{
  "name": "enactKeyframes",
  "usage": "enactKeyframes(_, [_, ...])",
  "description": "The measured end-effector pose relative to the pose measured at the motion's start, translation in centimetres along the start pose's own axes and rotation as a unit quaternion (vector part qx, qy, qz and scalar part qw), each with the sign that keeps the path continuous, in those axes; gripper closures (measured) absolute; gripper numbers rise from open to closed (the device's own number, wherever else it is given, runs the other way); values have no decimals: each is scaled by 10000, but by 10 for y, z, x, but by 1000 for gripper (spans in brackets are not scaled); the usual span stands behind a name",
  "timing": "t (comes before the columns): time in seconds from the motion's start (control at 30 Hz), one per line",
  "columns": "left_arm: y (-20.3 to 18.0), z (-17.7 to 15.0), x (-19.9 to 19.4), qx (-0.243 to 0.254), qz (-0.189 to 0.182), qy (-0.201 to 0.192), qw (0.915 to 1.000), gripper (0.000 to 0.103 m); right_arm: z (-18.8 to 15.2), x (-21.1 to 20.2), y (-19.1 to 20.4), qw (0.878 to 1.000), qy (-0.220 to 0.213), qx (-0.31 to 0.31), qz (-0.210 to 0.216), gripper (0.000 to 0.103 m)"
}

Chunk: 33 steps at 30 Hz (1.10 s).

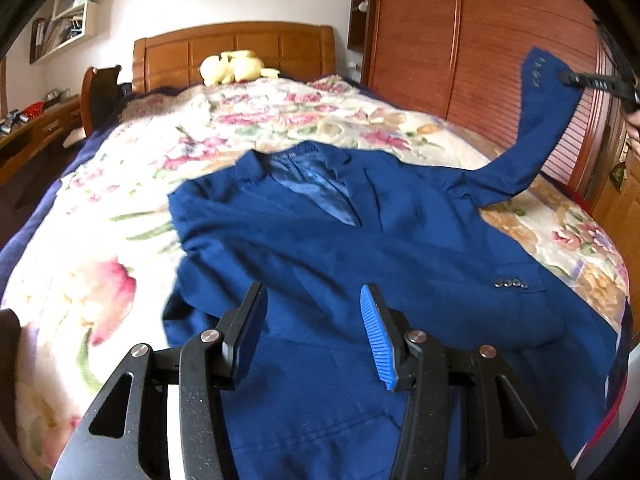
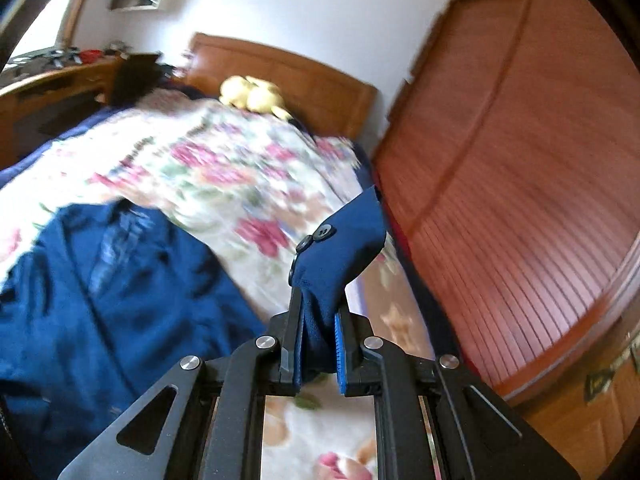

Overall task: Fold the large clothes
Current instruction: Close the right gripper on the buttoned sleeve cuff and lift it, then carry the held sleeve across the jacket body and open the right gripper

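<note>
No readable labels anywhere. My right tongs [image 2: 318, 344] pinch the blue jacket's [image 1: 360, 248] sleeve cuff [image 2: 340, 248] up over the bed's [image 1: 80, 260] right edge; left tongs [image 1: 316, 336] hover open, empty.

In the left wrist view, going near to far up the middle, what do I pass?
Left tool → blue jacket → floral bedspread → yellow plush toy → wooden headboard.

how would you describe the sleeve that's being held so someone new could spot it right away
Start at the bed with the floral bedspread; a dark blue suit jacket lies spread across it. On the wardrobe side, one sleeve rises off the bed, its cuff pinched in the right gripper. Unlike the rest of the jacket lying flat, it hangs in the air, with dark buttons near the cuff.
</note>
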<state>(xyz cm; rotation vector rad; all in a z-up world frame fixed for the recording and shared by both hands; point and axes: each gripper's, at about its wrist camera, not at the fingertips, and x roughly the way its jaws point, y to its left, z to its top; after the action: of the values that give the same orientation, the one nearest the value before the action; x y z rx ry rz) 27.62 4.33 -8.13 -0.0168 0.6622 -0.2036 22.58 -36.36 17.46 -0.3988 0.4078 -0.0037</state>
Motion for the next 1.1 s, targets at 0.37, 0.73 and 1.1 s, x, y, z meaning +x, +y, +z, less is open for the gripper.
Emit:
enactKeyframes(0.37, [41,-17,-36,-153,368,-162,9991,53,22,-74,112,9858,-661,-688,1384,91])
enactKeyframes(0.73, [54,-19,-46,-268,392,-271,9985,53,0,-61,156,9627,-45,-644,2626,64])
enactKeyframes(1.1, [44,-20,-36,-170,261,-189,9993,53,-17,-38,148,9697,183,-607,2361,55])
